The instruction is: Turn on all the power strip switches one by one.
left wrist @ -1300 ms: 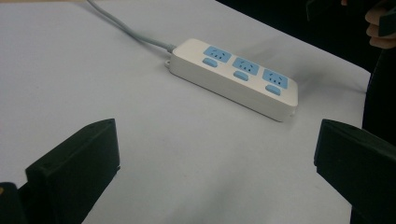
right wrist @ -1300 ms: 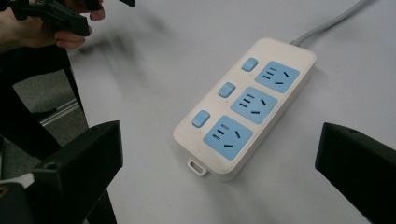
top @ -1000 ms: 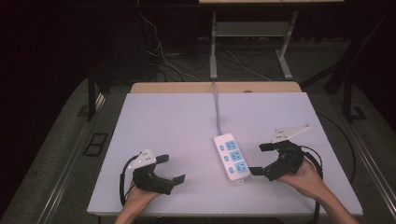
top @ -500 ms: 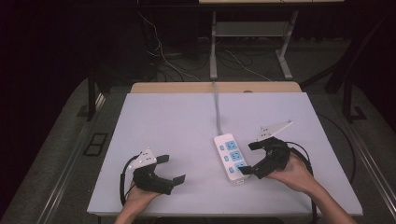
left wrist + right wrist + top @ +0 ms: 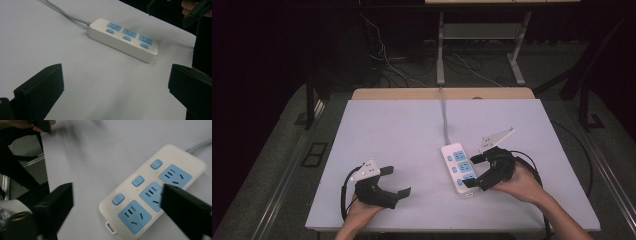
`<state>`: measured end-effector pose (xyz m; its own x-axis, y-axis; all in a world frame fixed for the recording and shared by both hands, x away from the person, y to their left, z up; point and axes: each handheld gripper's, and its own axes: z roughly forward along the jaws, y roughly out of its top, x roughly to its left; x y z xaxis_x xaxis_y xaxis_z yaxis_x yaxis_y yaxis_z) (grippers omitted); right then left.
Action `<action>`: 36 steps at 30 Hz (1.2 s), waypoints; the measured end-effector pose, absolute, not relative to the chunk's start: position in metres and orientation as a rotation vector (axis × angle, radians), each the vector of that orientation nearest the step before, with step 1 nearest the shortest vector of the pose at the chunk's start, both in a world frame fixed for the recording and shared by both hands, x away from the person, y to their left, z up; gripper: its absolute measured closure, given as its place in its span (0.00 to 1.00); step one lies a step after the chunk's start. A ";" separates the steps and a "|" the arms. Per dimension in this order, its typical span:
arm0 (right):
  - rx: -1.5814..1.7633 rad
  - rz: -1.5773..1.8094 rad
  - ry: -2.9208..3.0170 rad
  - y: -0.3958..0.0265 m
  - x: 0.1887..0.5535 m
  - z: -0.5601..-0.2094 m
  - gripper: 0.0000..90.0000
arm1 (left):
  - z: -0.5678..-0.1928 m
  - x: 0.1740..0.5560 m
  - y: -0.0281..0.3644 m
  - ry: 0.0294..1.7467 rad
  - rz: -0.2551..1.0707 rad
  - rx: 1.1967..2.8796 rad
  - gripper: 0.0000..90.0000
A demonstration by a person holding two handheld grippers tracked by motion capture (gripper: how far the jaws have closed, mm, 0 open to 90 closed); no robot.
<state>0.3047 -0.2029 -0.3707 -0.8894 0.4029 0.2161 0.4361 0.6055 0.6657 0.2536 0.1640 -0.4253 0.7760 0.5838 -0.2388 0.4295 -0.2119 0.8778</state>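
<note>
Leftward since the earlier frames, the right gripper (image 5: 473,171) now hangs over the strip's (image 5: 458,167) near end, jaws spread wide. Left gripper (image 5: 397,181) waits near-left, jaws also apart. Strip lies right of centre on the table (image 5: 402,130).

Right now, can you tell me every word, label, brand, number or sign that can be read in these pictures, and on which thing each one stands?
None can be read.
The power strip shows no brand, word or number on its top: just three blue sockets and three blue buttons, each with a tiny dot under it.
The left gripper and the right gripper carry no readable marks.
The table is plain.
</note>
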 end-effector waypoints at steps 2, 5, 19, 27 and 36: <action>-0.705 -1.139 -2.788 -0.200 0.305 -0.372 0.24 | -0.426 0.254 0.164 0.777 0.167 1.848 0.00; -0.672 -1.109 -2.796 -0.197 0.306 -0.374 0.37 | -0.426 0.254 0.163 0.778 0.165 1.846 0.00; -0.587 -1.026 -2.837 -0.187 0.311 -0.383 0.97 | -0.426 0.254 0.162 0.769 0.159 1.858 0.00; -0.568 -0.999 -2.859 -0.180 0.313 -0.389 1.00 | -0.426 0.254 0.162 0.769 0.159 1.859 0.00; -0.570 -0.981 -2.848 -0.175 0.317 -0.396 1.00 | -0.427 0.255 0.162 0.768 0.158 1.861 0.00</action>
